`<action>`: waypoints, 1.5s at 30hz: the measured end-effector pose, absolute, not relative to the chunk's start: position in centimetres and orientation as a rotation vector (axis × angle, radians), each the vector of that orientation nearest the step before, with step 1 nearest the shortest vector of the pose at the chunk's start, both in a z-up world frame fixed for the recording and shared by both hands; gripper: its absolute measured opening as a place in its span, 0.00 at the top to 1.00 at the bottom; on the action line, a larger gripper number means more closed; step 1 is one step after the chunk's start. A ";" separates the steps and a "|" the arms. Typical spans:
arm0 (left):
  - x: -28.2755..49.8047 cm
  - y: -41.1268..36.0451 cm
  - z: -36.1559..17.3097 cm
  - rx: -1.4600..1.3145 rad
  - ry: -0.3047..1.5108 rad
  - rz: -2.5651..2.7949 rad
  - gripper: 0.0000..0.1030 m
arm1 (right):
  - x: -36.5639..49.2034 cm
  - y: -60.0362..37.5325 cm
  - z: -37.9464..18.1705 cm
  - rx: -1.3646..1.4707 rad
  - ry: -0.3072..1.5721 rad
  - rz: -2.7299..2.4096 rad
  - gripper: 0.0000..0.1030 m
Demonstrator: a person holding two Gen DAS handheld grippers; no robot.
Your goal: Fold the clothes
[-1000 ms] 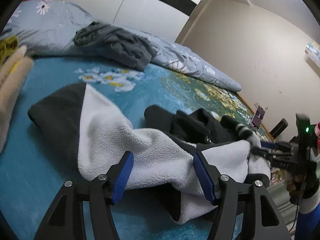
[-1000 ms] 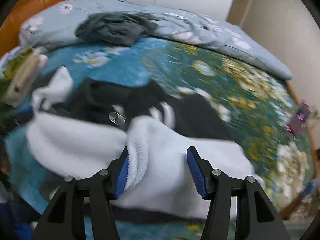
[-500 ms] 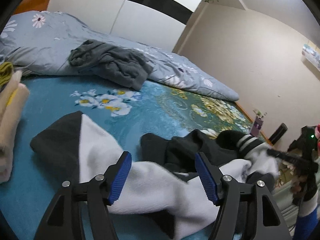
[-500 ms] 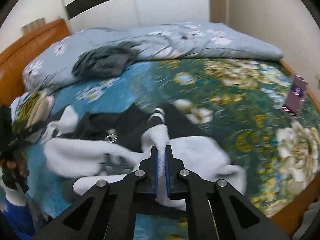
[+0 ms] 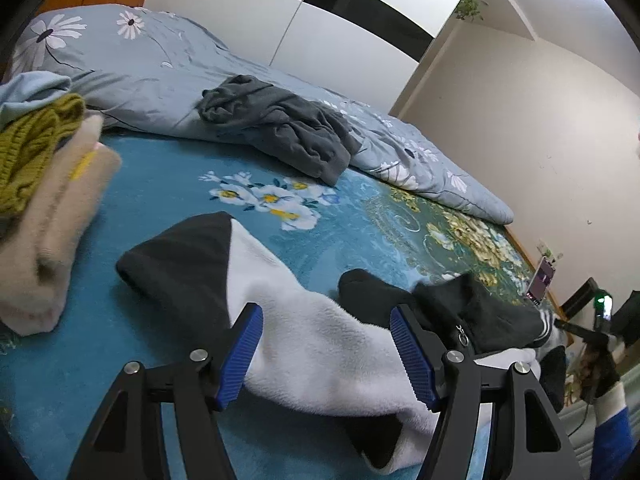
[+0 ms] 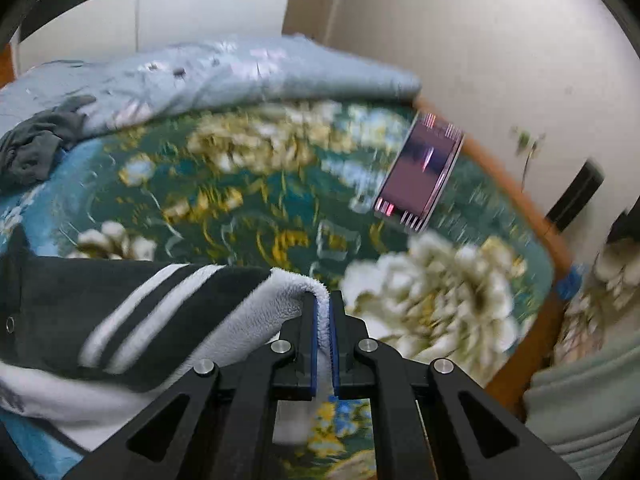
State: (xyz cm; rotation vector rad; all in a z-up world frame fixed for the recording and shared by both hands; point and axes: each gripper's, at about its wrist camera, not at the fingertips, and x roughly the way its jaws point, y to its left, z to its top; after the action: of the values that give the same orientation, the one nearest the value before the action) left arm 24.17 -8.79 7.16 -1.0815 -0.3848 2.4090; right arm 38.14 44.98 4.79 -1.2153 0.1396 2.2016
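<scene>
The black and white jacket (image 5: 304,344) lies crumpled near the front edge of the bed (image 5: 168,184). The right gripper (image 6: 324,344) is squeezed tight on a thin bit of its white fleece edge. The left gripper (image 5: 326,354) is wide open over the white part and holds nothing. If the right one pulls hard, that small pinch may slip out, and the jacket could bunch up more.

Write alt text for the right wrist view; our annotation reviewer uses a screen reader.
The right tongs are shut on a white fleece edge of a black-and-white jacket with two white stripes, over a floral bedspread. A lit phone stands near the bed's edge, motion-blurred.
</scene>
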 end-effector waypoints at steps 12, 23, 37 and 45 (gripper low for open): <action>26.0 -12.2 4.6 -1.264 -0.525 2.409 0.32 | 38.4 44.9 4.4 -1.259 0.116 2.232 0.81; 23.4 -12.2 0.2 -1.308 -0.958 2.138 0.32 | 27.5 33.8 3.8 -1.549 0.165 2.759 0.44; 20.1 -11.4 -0.6 -1.210 -0.984 2.154 0.38 | 20.6 31.5 -3.2 -1.982 0.329 2.757 0.36; 20.5 -11.2 0.8 -1.135 -0.931 2.219 0.76 | 22.6 28.2 -1.6 -1.870 0.285 2.728 0.80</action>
State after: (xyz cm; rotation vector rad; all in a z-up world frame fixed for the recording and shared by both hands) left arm 20.45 -11.20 0.80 -1.1349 -0.9312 2.2186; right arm 22.58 28.20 -1.56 -1.8702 0.2853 2.7276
